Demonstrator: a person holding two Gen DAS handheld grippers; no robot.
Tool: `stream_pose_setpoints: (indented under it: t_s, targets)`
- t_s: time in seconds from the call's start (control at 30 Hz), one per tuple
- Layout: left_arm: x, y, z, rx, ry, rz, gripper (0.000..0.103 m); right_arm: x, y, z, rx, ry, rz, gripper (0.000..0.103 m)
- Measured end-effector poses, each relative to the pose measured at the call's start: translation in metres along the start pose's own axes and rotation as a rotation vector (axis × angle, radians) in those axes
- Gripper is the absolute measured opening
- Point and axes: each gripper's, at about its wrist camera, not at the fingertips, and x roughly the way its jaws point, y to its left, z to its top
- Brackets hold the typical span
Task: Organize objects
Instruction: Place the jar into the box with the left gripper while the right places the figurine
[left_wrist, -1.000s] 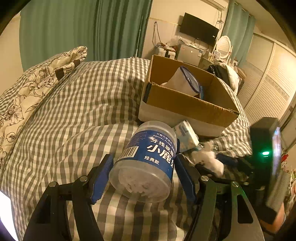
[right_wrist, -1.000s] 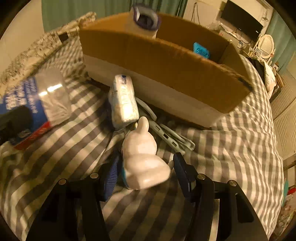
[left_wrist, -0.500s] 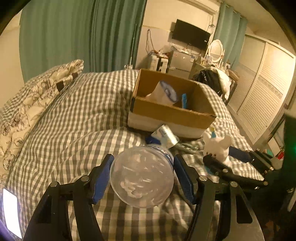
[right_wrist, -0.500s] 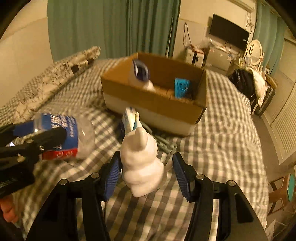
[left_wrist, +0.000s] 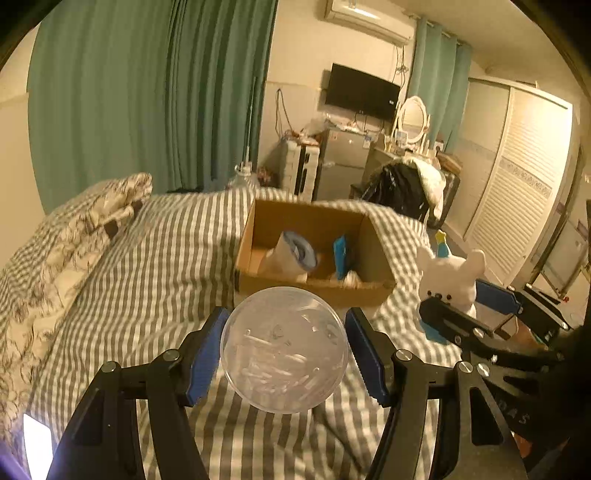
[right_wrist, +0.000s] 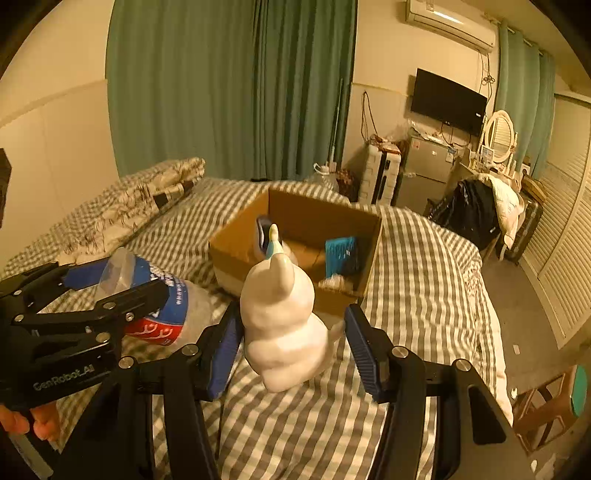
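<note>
My left gripper (left_wrist: 284, 350) is shut on a clear plastic jar (left_wrist: 283, 349) with a blue label, held in the air above the bed; the jar also shows in the right wrist view (right_wrist: 162, 306). My right gripper (right_wrist: 291, 347) is shut on a white animal figurine (right_wrist: 282, 317), also lifted; the figurine shows at the right of the left wrist view (left_wrist: 448, 277). An open cardboard box (left_wrist: 373, 236) stands on the bed ahead of both grippers. It holds a white pouch with a blue rim (left_wrist: 291, 254) and a blue packet (left_wrist: 341, 254).
The bed has a grey checked cover (left_wrist: 166, 266). A patterned pillow (left_wrist: 74, 229) lies at the left. Green curtains, a TV, a small fridge and a dresser stand behind the bed. A slatted wardrobe (left_wrist: 517, 206) is at the right.
Both grippers have risen from the bed with the jar and the figurine and pulled back from the box. The packet and clips beside the box have passed out of view.
</note>
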Motion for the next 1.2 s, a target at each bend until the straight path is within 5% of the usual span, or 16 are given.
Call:
stream_pose_setpoints:
  t_s: [0.3,0.57,0.87,1.13,1.2]
  targets:
    - [0.019,0.001,0.070,-0.037,-0.124,0.033,0.066,-0.012,-0.021,0.057,-0.043,-0.129,-0.048,0.055]
    - [0.070,0.007,0.118,-0.047,-0.157,0.044,0.066,0.023,-0.037,0.110,-0.051,-0.175,-0.054,0.055]
    - [0.142,0.006,0.126,-0.006,-0.161,0.075,0.066,0.121,-0.057,0.124,-0.020,-0.100,-0.037,0.055]
    - [0.183,0.015,0.113,0.014,-0.109,0.072,0.067,0.197,-0.077,0.104,0.029,0.005,-0.032,0.056]
    - [0.183,0.015,0.113,0.018,-0.104,0.067,0.078,0.202,-0.078,0.099,0.025,0.013,-0.032,0.056]
